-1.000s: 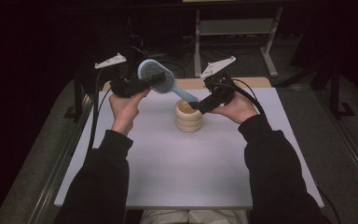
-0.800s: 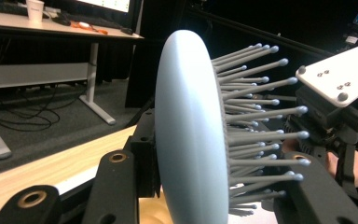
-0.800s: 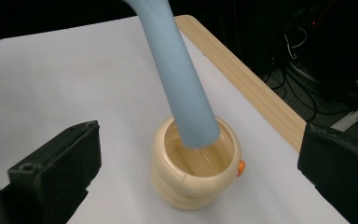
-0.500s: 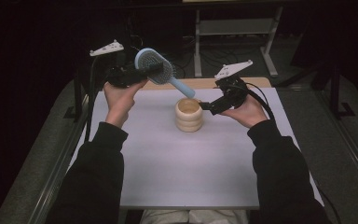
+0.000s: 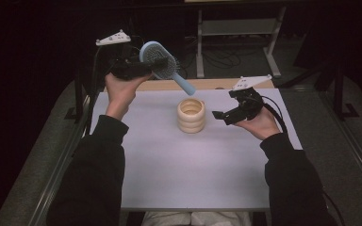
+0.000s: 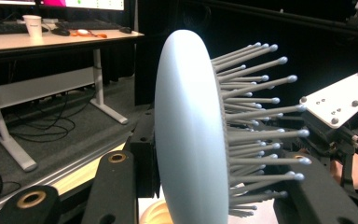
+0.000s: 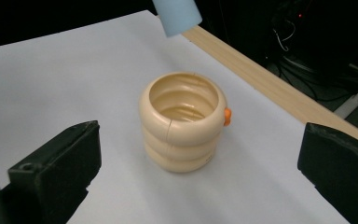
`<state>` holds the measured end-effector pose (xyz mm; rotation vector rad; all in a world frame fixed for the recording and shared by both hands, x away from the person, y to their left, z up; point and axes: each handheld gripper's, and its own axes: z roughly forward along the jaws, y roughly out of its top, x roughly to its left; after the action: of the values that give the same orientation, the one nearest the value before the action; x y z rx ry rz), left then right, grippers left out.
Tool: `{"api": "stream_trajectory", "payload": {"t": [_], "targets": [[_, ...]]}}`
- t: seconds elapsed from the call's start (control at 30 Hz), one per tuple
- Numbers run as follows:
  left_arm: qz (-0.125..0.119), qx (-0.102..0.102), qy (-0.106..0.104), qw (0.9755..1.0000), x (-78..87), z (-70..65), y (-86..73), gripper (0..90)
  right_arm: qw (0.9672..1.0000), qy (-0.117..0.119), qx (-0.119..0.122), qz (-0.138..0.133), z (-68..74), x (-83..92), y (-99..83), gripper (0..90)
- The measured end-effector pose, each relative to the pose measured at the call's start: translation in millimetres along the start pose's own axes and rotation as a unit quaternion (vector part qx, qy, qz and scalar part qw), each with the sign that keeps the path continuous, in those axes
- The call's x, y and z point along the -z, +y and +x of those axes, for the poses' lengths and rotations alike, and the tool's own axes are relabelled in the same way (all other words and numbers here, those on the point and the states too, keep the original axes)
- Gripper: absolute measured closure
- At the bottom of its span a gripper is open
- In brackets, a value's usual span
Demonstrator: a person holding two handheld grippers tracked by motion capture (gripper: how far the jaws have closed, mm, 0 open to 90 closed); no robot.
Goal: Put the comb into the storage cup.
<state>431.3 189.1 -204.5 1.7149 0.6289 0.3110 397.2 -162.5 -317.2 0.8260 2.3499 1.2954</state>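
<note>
You hold a pale blue hairbrush (image 5: 162,63) raised over a white tabletop (image 5: 169,174), with a cream ribbed cup (image 5: 191,115) standing below.

Your left hand-held gripper (image 5: 141,69) is clamped on the brush head, bristles facing away from its camera, the handle slanting down toward the cup without touching it. Your right hand-held gripper (image 5: 224,116) is empty, its jaws spread wide, just beside the cup on your right. Compared with half a second ago, the right one has drawn farther from the brush handle, and the brush sits about as high as before.
</note>
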Motion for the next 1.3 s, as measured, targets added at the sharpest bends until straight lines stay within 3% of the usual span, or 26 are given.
{"api": "stream_trajectory", "payload": {"t": [0.33,0.6,0.77,1.3], "targets": [[0.021,-0.020,0.013,0.9995,-17.2,-0.8,-8.1,55.9,0.9999,-0.013,-0.008,0.006,0.3,1.6,-30.6,0.0],[0.032,-0.015,0.007,0.9994,-27.9,1.6,-12.8,55.6,0.9997,-0.015,-0.016,-0.003,-0.3,7.3,-49.8,0.0],[0.049,-0.019,0.014,0.9985,-34.6,3.4,-17.3,55.5,0.9995,-0.027,-0.004,-0.015,1.6,12.4,-58.0,0.0],[0.090,-0.036,0.023,0.9951,-50.7,3.8,-28.9,55.0,0.9980,-0.027,-0.045,-0.034,-5.8,25.9,-87.6,0.0]]}}
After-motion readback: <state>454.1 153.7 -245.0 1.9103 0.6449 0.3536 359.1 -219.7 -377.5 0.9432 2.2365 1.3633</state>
